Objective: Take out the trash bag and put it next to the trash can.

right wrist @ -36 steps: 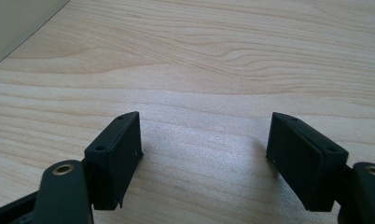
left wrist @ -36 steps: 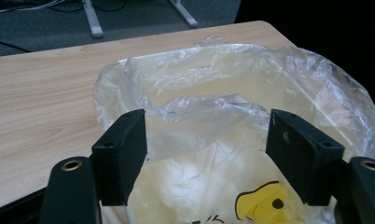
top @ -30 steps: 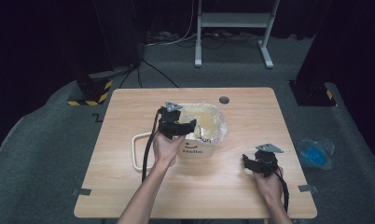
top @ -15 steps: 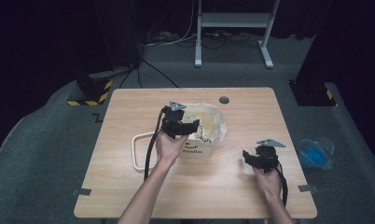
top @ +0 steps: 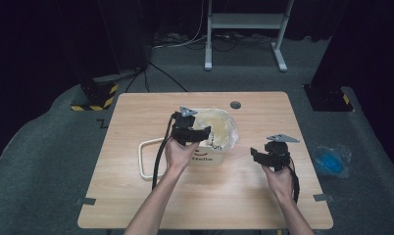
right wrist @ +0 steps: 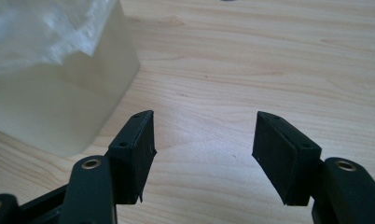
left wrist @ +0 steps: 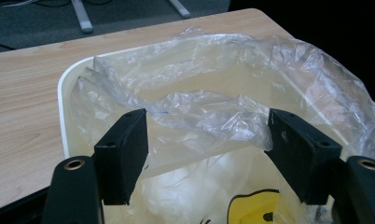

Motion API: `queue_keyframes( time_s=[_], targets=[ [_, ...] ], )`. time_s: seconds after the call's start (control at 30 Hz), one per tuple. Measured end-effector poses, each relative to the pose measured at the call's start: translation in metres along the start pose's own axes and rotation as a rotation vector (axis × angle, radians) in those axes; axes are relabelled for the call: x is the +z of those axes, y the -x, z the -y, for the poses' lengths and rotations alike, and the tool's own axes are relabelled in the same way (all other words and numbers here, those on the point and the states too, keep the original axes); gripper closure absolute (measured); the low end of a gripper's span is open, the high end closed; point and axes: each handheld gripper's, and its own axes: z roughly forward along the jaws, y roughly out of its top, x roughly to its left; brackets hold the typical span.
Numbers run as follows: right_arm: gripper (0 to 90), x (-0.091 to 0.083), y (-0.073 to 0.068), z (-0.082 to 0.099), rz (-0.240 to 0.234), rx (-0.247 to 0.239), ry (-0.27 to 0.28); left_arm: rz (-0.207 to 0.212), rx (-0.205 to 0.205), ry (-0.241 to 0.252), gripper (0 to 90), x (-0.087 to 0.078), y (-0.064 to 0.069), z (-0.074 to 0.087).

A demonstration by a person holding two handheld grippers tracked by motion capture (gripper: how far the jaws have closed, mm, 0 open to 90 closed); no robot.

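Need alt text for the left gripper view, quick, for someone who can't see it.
The left gripper looks down with its two black jaws open over a crumpled clear plastic bag lining a white bin. The bin stands on a light wooden table; a yellow print shows on its front.

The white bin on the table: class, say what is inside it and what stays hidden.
Inside the white bin sits a crumpled clear plastic bag lining it, its edge rising above the rim. The bag's folds cover the bottom, so anything beneath them cannot be seen.

A blue bag (top: pixel 331 160) lies on the grey floor (top: pixel 48 161) beside the table (top: pixel 136 205)
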Motion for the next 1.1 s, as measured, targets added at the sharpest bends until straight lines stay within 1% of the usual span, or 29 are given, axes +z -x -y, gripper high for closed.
queue_keyframes(
  time_s=[0.07, 0.3, 0.4, 0.6, 0.7, 0.83, 0.9, 1.0, 1.1],
  targets=[
    [38.5, -0.002, -0.002, -0.005, -0.008, -0.001, 0.007, 0.000, 0.002, -0.003, 30.4, 0.000, -0.001, 0.001],
    [38.2, -0.008, -0.010, -0.022, -0.028, -0.012, 0.018, -0.001, -0.010, -0.014, 30.5, 0.002, -0.003, 0.006],
    [38.1, -0.009, -0.015, -0.029, -0.037, -0.028, 0.016, -0.003, -0.009, -0.015, 30.5, 0.002, -0.004, 0.006],
    [37.9, -0.012, -0.023, -0.046, -0.066, -0.024, 0.037, -0.008, -0.008, -0.022, 30.8, 0.002, -0.004, 0.006],
    [37.8, -0.015, -0.029, -0.055, -0.074, -0.038, 0.044, -0.009, -0.008, -0.024, 31.0, 0.004, -0.003, 0.006],
    [37.8, -0.013, -0.034, -0.063, -0.080, -0.048, 0.036, -0.013, 0.001, -0.035, 31.2, 0.006, -0.002, 0.006],
    [37.8, -0.011, -0.037, -0.066, -0.085, -0.052, 0.036, -0.010, -0.001, -0.038, 31.2, 0.007, -0.001, 0.007],
    [37.8, -0.011, -0.040, -0.069, -0.098, -0.044, 0.038, -0.008, 0.000, -0.039, 31.2, 0.008, -0.001, 0.006],
    [37.8, -0.011, -0.045, -0.072, -0.108, -0.048, 0.042, -0.010, 0.003, -0.041, 31.2, 0.008, 0.000, 0.006]
  ],
)
